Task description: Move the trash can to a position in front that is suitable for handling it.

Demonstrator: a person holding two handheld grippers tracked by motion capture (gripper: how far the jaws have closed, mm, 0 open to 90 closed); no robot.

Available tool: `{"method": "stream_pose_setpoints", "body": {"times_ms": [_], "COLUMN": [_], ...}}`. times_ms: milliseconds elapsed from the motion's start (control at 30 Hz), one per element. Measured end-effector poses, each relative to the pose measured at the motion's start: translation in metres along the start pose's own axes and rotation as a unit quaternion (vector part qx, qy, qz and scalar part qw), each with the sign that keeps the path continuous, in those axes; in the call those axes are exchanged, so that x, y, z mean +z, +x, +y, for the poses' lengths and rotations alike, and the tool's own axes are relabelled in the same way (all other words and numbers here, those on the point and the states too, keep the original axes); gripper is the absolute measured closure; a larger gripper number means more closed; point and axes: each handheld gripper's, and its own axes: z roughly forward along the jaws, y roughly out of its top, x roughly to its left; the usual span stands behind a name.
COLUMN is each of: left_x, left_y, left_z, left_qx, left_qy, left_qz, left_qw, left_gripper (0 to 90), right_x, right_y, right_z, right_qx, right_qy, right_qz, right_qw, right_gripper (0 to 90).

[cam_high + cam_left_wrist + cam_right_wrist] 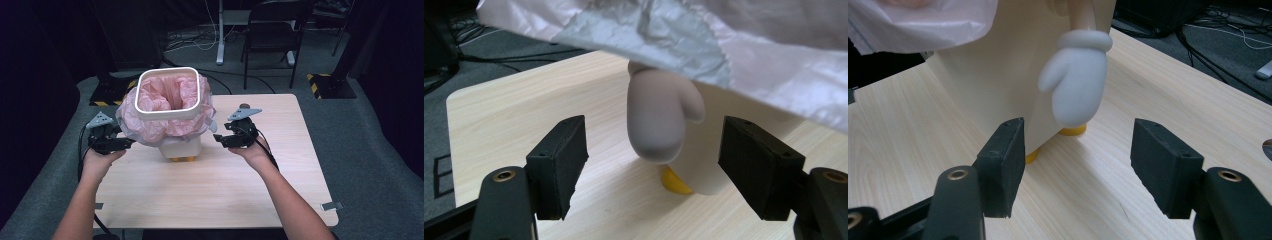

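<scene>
Looks like lab or recording studio, not home. Dark curtained walls all round. Grey carpet [360, 150], cables [195, 40] loose across it beyond fingers. Hazard-striped stand bases [327, 86] at far corners. Folding chair [272, 35] and desk leg [220, 35] further back. Bare wooden table [215, 185] alone in middle, metal brackets [331, 205] at near edge.

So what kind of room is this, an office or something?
More likely a lab or recording studio: a light wooden table stands alone on grey carpet, with black-and-yellow striped stand bases, loose floor cables and a black folding chair behind.
</scene>
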Motion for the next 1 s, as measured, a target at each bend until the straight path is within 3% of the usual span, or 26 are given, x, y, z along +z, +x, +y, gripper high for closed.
{"method": "stream_pose_setpoints", "body": {"times_ms": [300,533,1000], "left_x": [0.004,0.008,0.018], "left_y": [0.001,0.003,0.005], "left_z": [0.004,0.007,0.007], "left_qx": [-0.007,-0.014,-0.013], "left_qy": [-0.006,-0.014,0.004], "left_qz": [-0.004,-0.023,-0.012], "left_qw": [0.9999,0.9995,0.9998], "left_gripper": [27.9,33.6,40.5], "right_x": [0.009,0.017,0.029], "right_y": [0.001,0.001,0.000], "right_z": [0.012,0.017,0.024], "right_qx": [-0.006,-0.009,-0.017], "right_qy": [-0.006,-0.009,-0.006], "right_qz": [0.003,0.003,-0.006], "right_qw": [1.0000,0.9999,0.9998], "right_gripper": [36.1,37.3,42.2]}}
